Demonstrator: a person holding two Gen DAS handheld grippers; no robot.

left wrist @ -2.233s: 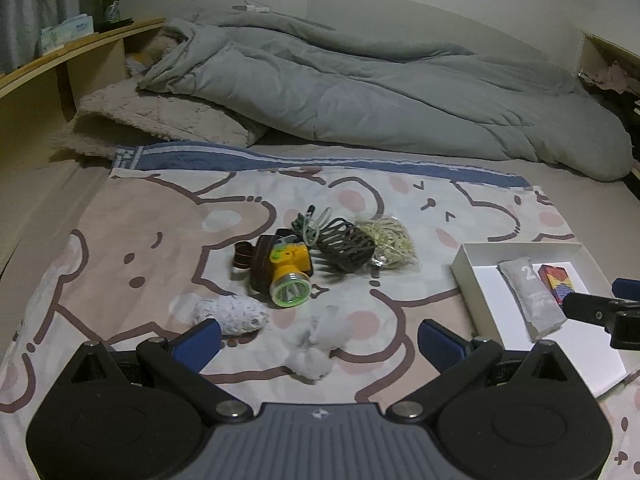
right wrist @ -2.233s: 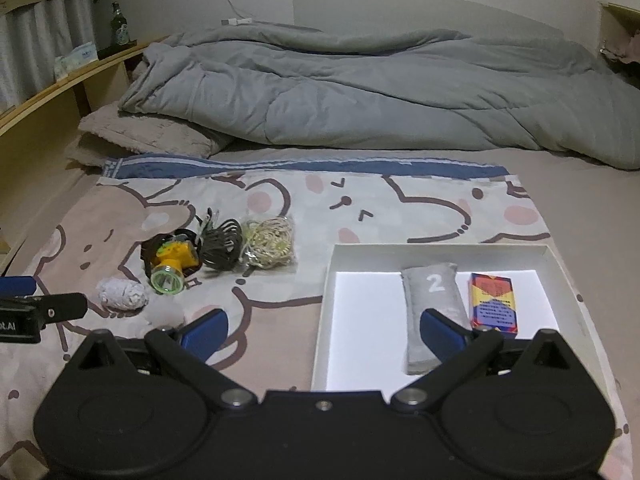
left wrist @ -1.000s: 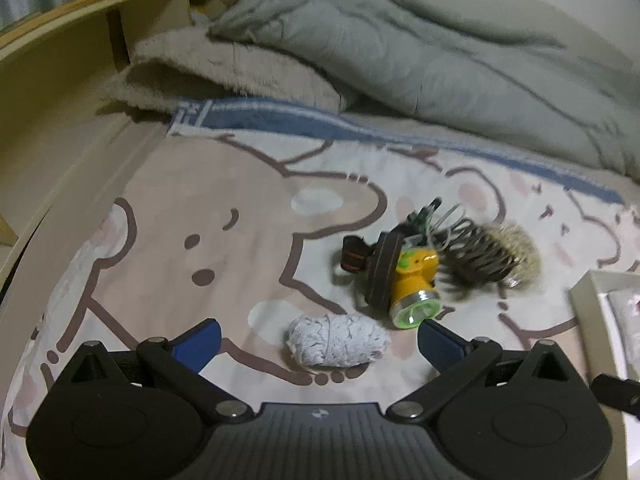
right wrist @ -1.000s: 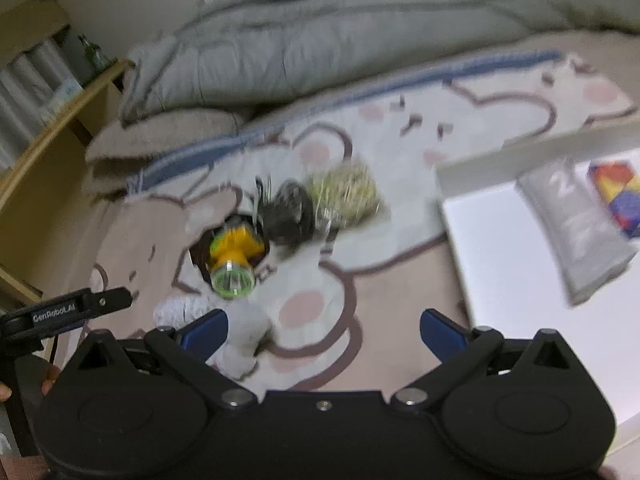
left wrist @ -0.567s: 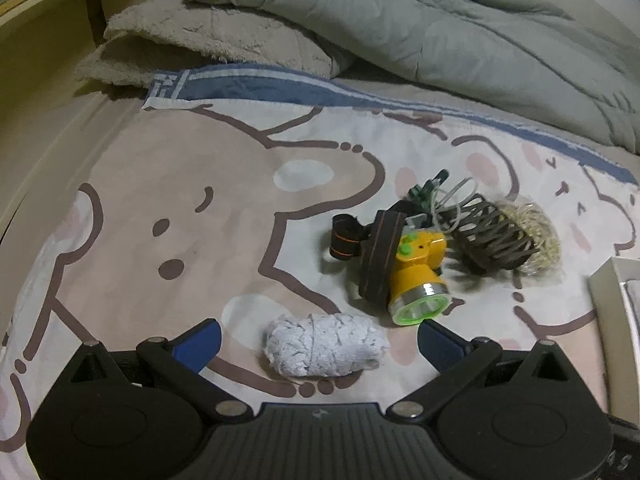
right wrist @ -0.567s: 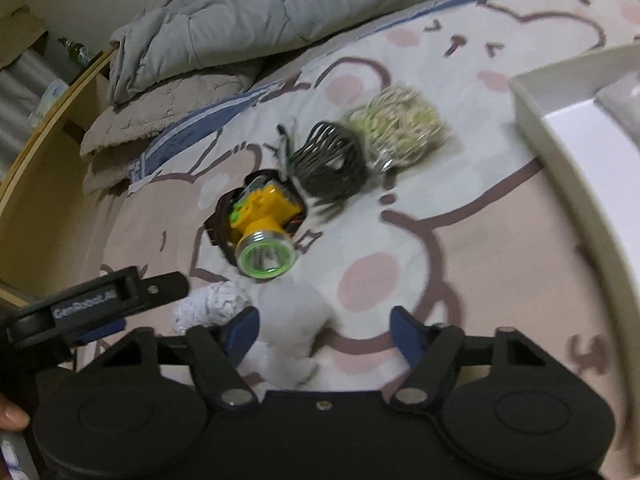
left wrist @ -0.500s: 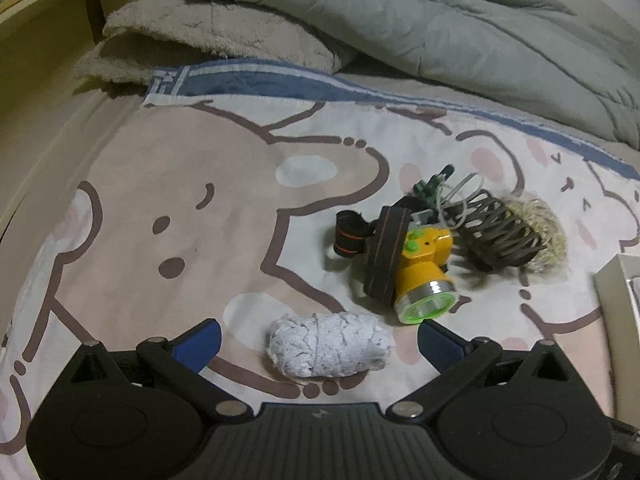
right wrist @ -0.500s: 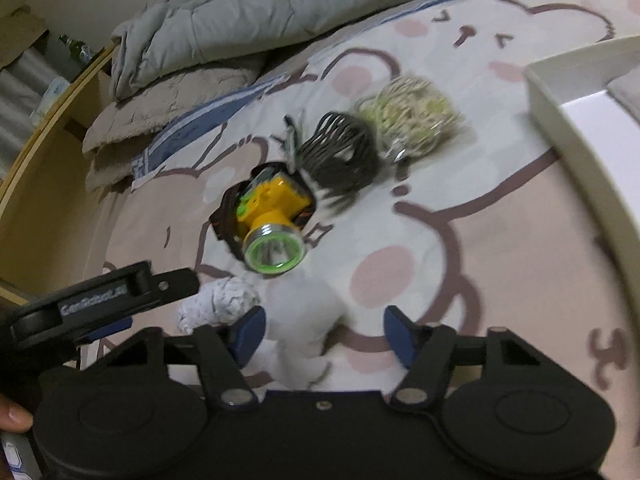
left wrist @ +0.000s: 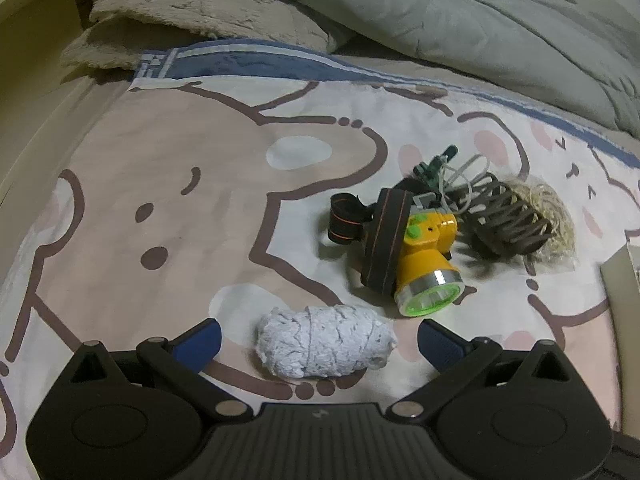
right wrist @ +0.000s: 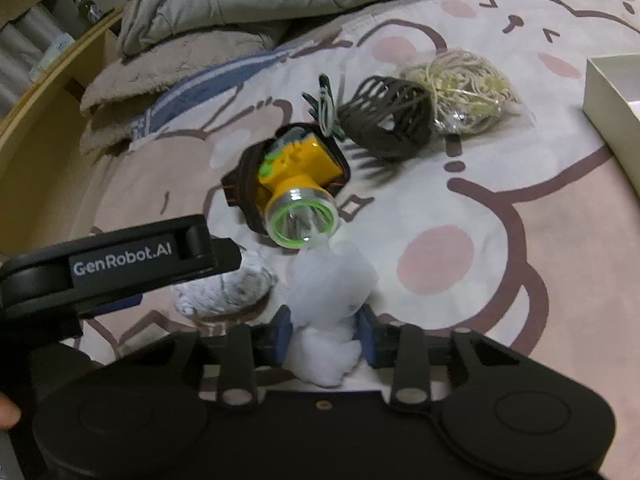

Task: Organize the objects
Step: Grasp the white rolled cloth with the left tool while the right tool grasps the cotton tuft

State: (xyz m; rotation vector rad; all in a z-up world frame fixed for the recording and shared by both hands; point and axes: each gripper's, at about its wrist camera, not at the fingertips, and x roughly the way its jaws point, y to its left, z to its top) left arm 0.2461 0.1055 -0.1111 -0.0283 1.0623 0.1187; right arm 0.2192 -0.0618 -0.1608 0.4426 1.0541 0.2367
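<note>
The right tongs [right wrist: 322, 338], jaws just closed, pinch the fluffy white cotton wad [right wrist: 328, 292] on the bed; lift gently. Left tongs [left wrist: 319, 342] gape around the white yarn bundle [left wrist: 324, 340]. Beyond lies the yellow headlamp [right wrist: 296, 188].

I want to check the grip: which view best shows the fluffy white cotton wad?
The right wrist view: the fluffy white cotton wad sits squeezed between the right gripper fingers, whose jaws have just been closing. The left wrist view does not show it.
</note>
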